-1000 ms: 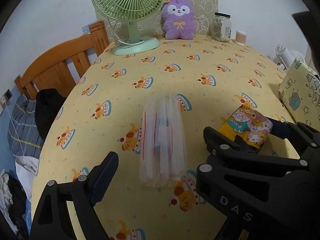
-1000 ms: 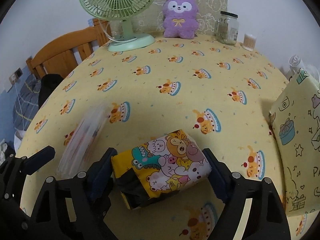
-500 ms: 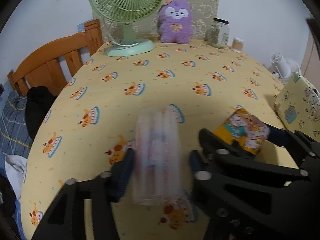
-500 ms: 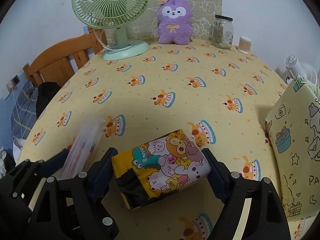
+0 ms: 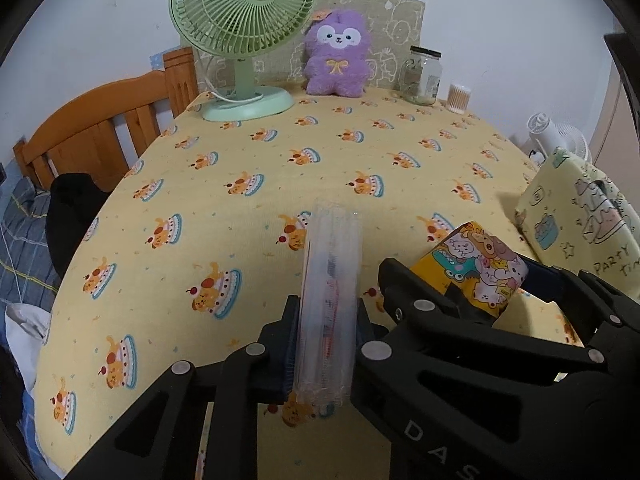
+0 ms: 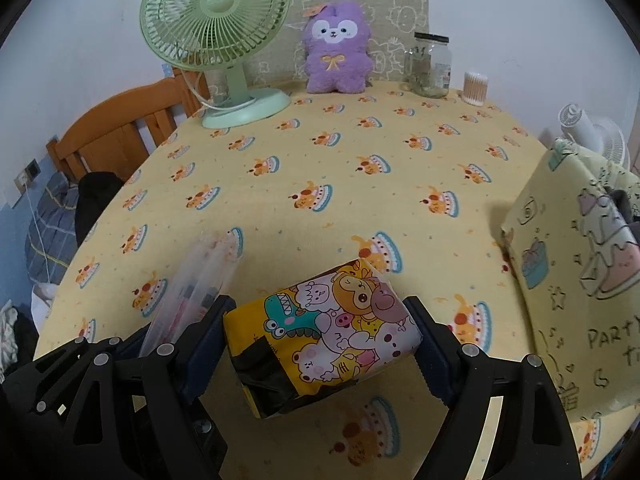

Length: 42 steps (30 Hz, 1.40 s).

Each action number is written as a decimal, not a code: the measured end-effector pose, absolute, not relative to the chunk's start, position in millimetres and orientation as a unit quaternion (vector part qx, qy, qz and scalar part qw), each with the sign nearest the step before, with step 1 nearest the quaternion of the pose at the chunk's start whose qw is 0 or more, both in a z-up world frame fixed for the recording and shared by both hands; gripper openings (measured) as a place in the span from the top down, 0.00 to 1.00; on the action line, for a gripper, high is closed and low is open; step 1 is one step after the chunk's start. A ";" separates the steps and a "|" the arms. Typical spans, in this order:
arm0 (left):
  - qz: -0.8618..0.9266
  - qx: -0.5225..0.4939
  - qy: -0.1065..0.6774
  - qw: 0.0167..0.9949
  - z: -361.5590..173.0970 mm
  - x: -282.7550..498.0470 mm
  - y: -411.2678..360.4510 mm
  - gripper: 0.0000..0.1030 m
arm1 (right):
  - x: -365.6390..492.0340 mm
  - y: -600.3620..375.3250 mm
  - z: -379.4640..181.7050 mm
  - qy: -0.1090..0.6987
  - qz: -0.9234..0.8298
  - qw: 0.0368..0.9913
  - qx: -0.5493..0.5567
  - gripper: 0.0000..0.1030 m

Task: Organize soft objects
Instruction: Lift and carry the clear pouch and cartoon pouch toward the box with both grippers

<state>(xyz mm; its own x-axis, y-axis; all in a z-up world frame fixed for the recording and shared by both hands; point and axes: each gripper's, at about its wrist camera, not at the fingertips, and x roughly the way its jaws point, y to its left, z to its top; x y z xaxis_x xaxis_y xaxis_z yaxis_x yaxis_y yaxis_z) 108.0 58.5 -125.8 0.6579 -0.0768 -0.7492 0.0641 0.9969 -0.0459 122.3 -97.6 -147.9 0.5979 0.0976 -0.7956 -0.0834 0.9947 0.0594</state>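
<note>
the left gripper (image 5: 325, 344) is clamped on a clear plastic packet (image 5: 330, 300), just left of the cartoon-print pack (image 6: 324, 330). the right gripper (image 6: 320, 344) squeezes that cartoon-print pack above the yellow tablecloth (image 6: 360, 184), left of the party bag (image 6: 576, 272).

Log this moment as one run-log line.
left gripper: shut on clear packet | right gripper: shut on cartoon pouch | both over yellow tablecloth

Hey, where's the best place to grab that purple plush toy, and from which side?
Pinch the purple plush toy across its body from the front: it sits upright against the panel behind it, with the green fan on one side and the glass jar on the other.
</note>
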 end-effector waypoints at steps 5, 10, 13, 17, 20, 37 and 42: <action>-0.036 -0.004 0.398 0.917 -112.9 97.5 53.9 0.78 | 112.9 -100.8 -134.9 0.433 0.054 0.900 0.010 0.17; -0.033 -0.002 0.385 0.922 -98.4 89.8 51.7 0.78 | 104.9 -103.3 -120.0 0.419 0.056 0.906 0.013 0.17; -0.032 -0.003 0.377 0.926 -89.7 85.8 51.6 0.78 | 102.1 -103.5 -109.8 0.412 0.058 0.909 0.013 0.17; -0.033 -0.006 0.368 0.929 -77.3 82.4 52.5 0.78 | 98.5 -104.4 -96.0 0.402 0.059 0.913 0.014 0.17; -0.031 -0.008 0.357 0.934 -67.6 78.6 54.2 0.78 | 96.0 -102.9 -84.6 0.394 0.062 0.917 0.011 0.17; -0.020 0.006 0.316 0.949 -25.3 63.0 48.1 0.78 | 82.7 -104.4 -38.2 0.355 0.075 0.932 0.018 0.17; -0.019 0.003 0.305 0.952 -18.5 59.4 39.8 0.78 | 78.7 -110.9 -28.9 0.346 0.078 0.935 0.016 0.17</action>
<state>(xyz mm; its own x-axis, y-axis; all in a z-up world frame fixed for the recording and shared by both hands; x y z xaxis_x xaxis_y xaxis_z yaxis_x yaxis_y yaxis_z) 59.4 39.8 -18.5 0.8126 -0.0341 -0.5818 0.0383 0.9993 -0.0051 78.7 -110.9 -28.9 0.7488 0.1568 -0.6439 -0.1348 0.9873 0.0837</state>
